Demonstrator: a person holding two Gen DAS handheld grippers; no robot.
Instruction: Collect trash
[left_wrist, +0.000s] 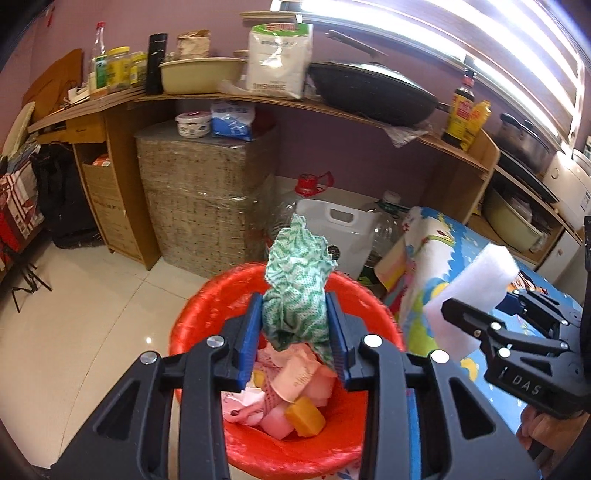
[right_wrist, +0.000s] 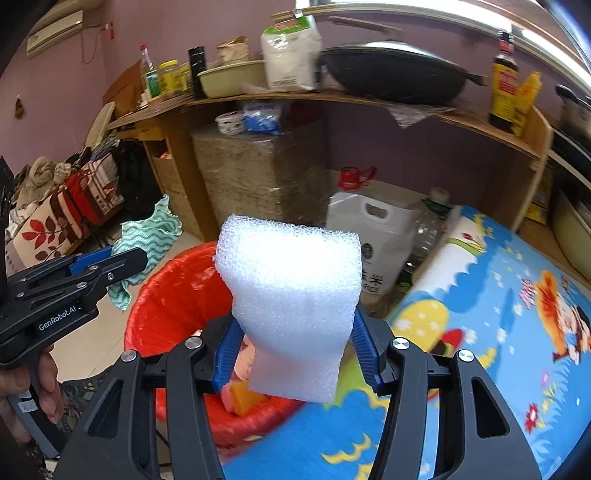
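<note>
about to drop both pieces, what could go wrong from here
1. The white foam block in the right gripper looks to hang over the red bin's rim by the mat; released here it may miss.
2. The green cloth in the left gripper could drape over the rim.

porous white foam block (right_wrist: 291, 295), crumpled green cloth (left_wrist: 295, 280), glossy floor tiles (left_wrist: 92, 295)

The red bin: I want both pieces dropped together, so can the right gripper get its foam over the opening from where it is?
Probably yes. The right gripper, shut on the white foam, sits beside the red bin, whose open mouth looks unobstructed.
</note>
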